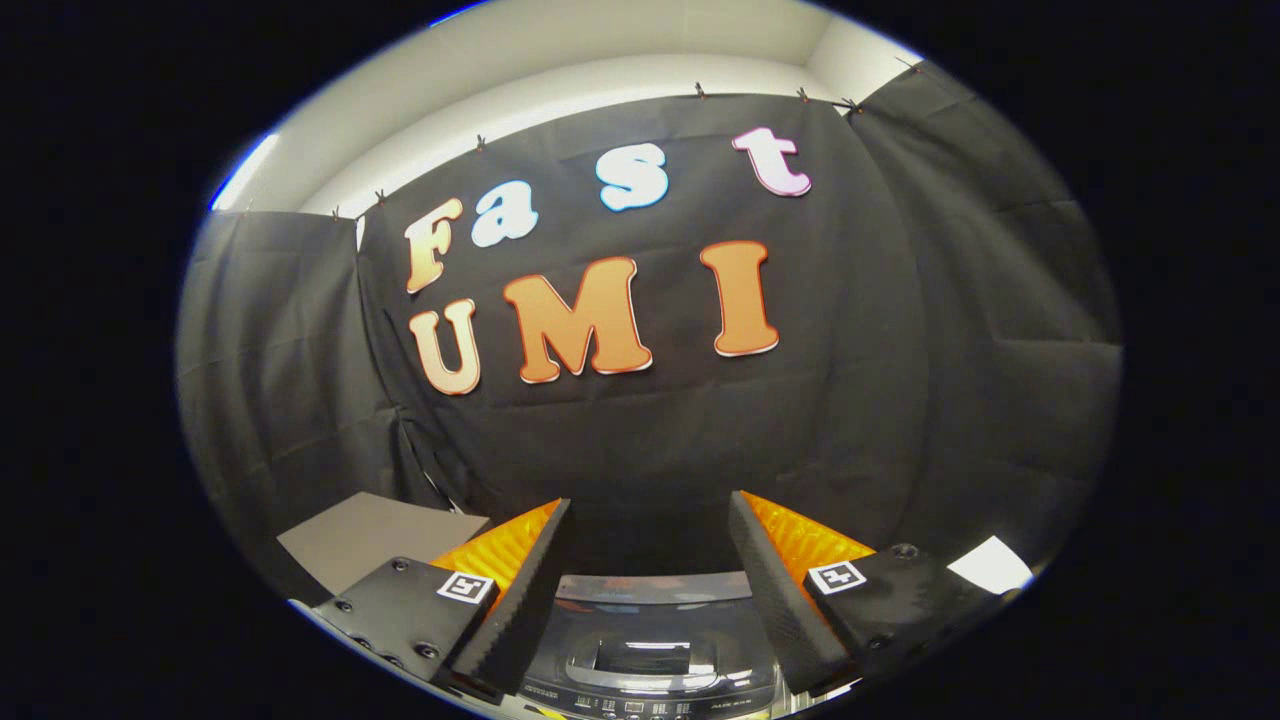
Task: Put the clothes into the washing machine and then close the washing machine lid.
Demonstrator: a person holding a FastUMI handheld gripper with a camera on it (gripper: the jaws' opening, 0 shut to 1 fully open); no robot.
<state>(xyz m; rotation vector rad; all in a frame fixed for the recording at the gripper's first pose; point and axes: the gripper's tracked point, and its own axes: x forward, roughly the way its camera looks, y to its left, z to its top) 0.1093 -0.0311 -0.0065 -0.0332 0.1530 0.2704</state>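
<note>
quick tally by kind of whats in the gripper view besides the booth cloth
dark grey top-loading washing machine with a glossy lid: 1
flat grey board beyond the left finger: 1
handheld two-finger gripper, fingers open, nothing between them, the machine beyond them: 1
small white sheet: 1
total: 4

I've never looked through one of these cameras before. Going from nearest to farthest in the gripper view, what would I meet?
Open fingers of the hand-held gripper, nothing between them → washing machine, seen below between the fingers, its lid standing up at the back → black cloth wall → pale room wall above the cloth.
</note>
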